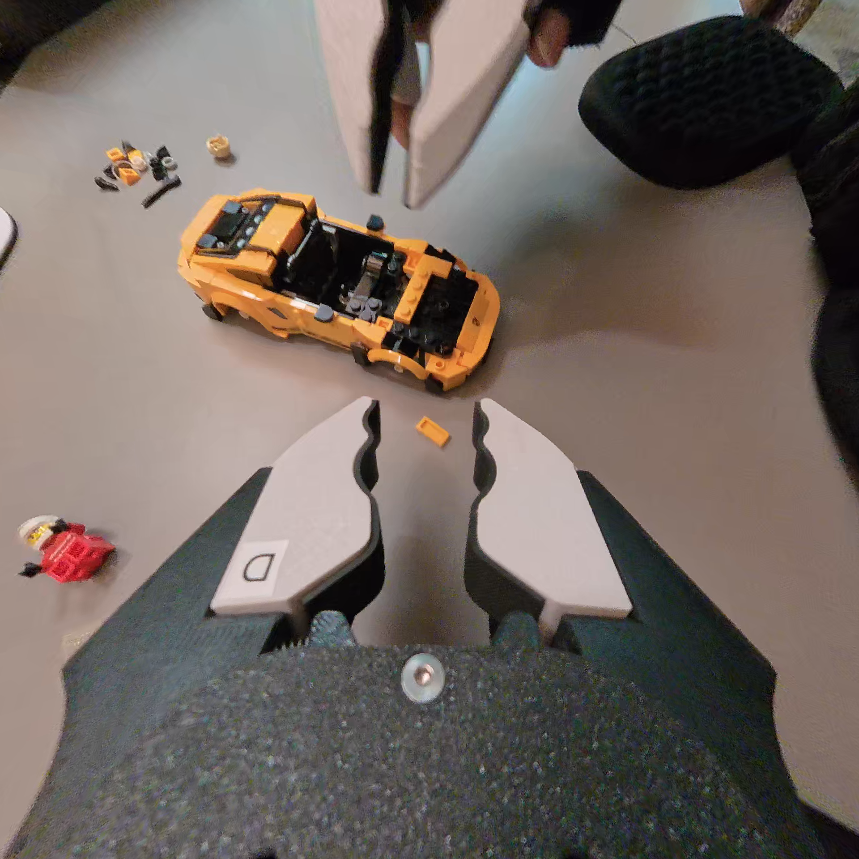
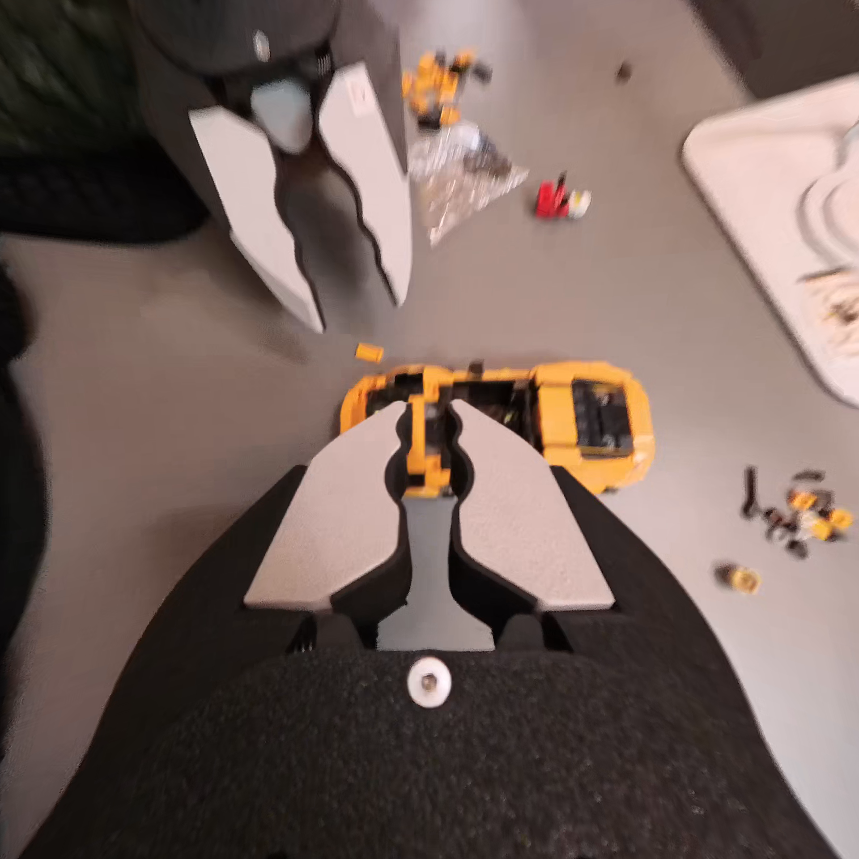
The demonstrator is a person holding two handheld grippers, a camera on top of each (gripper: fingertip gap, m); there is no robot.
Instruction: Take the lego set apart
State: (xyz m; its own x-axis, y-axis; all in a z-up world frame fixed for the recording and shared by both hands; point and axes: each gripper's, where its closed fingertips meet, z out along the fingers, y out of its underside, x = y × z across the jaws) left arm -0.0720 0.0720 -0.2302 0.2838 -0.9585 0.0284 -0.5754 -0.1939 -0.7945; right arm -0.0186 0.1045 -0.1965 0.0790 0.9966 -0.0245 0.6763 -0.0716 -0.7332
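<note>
The orange and black lego car stands on the grey table with its roof and hood off and its black inside showing. It also shows in the right wrist view. My left gripper is open and empty, low over the table just in front of the car's nose. A small orange tile lies loose on the table between its tips. My right gripper is open by a narrow gap and empty. It hovers above the car's far side without touching it. The right wrist view is blurred.
A pile of small orange and black parts and a tan round piece lie past the car. A red minifigure lies at left. A clear bag, a white tray and a black cushion border the work area. The gap from one gripper's tips to the other's is roughly 8 centimeters. My left tips are roughly 15 centimeters from the red minifigure. It turns up in the right wrist view as well.
</note>
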